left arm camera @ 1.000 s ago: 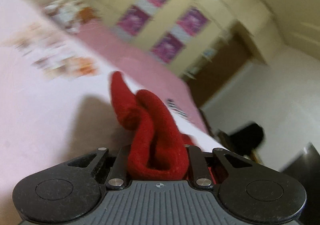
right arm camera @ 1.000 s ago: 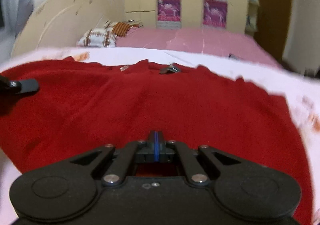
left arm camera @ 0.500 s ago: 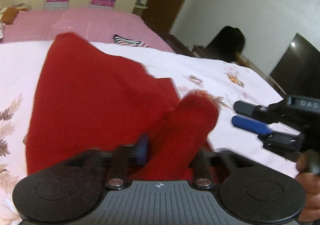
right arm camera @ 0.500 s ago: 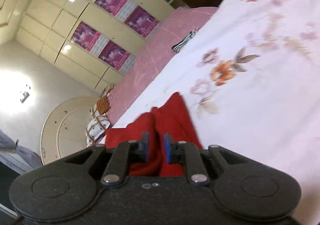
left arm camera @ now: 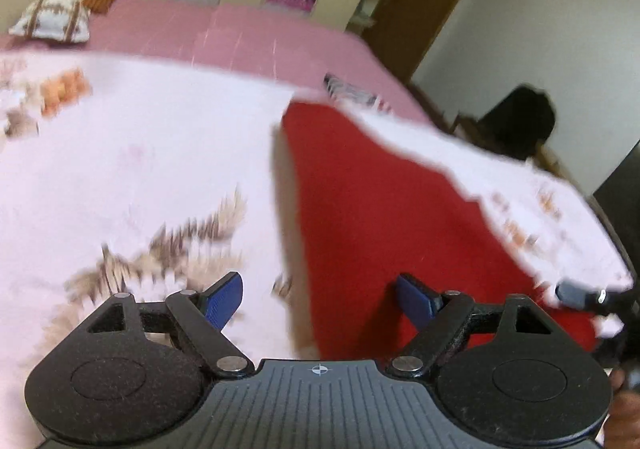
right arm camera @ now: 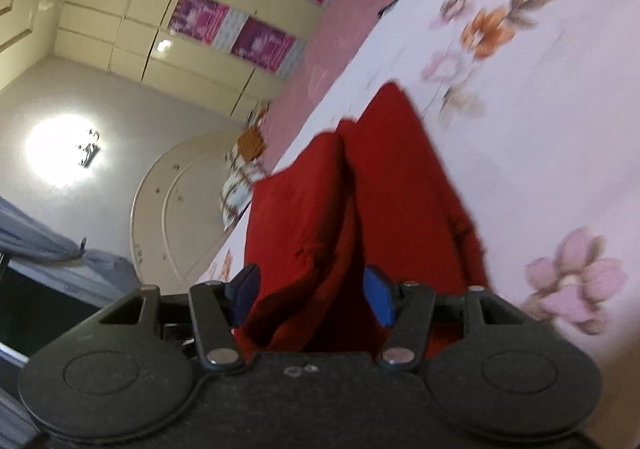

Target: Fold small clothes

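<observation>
Left gripper (left arm camera: 320,301): jaws have just been opening and are standing wide, nothing between the pads.
Right gripper (right arm camera: 312,297): jaws have just been opening; a bunched fold of cloth is sitting between them, unpressed.
Red garment (left arm camera: 384,209): lying spread on the floral bed sheet (left arm camera: 140,153).

Both tools look alike: a black speckled housing with two round discs, one either side behind the fingers. On the left gripper (left arm camera: 320,299), a ribbed grey plate with a small crosshair mark sits behind the blue-padded fingers (left arm camera: 224,301). Silver pivot screws shine on the black linkage arms. The right gripper (right arm camera: 312,297) has matching blue pads.
</observation>
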Motion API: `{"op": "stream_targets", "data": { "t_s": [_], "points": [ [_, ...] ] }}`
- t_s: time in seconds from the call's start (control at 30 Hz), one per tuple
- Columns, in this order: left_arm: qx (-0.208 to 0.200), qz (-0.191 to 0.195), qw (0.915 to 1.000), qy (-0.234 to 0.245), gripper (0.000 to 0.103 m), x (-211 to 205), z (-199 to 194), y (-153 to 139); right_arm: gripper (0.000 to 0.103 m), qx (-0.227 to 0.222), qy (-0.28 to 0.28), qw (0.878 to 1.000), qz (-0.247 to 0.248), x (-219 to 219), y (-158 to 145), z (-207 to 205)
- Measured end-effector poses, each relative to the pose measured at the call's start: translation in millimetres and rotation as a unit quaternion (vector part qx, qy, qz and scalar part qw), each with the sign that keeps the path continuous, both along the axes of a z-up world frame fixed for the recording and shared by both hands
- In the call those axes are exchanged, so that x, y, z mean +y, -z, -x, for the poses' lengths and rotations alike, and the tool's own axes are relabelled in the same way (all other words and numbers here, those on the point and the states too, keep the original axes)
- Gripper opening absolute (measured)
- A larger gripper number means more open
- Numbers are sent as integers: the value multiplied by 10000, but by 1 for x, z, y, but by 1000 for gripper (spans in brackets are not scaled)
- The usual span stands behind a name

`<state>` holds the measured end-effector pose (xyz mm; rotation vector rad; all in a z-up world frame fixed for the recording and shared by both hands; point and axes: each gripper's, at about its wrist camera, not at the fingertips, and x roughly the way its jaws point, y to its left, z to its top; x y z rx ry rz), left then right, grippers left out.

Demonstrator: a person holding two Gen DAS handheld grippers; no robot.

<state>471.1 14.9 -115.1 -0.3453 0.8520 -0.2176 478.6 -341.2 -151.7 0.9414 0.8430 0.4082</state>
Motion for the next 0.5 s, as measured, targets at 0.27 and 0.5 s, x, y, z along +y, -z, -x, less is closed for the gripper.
{"op": "stream_targets", "data": {
  "t_s": [0.27, 0.5],
  "points": [
    [55, 99, 9999, 69, 86, -17, 0, 10, 39, 150, -621, 9917, 1119, 45, -11, -35],
    [-239, -517, 9982, -201, 86, -25, -24, -13, 15, -1736, -1385, 8782, 4236, 130, -60, -5]
  ]
}}
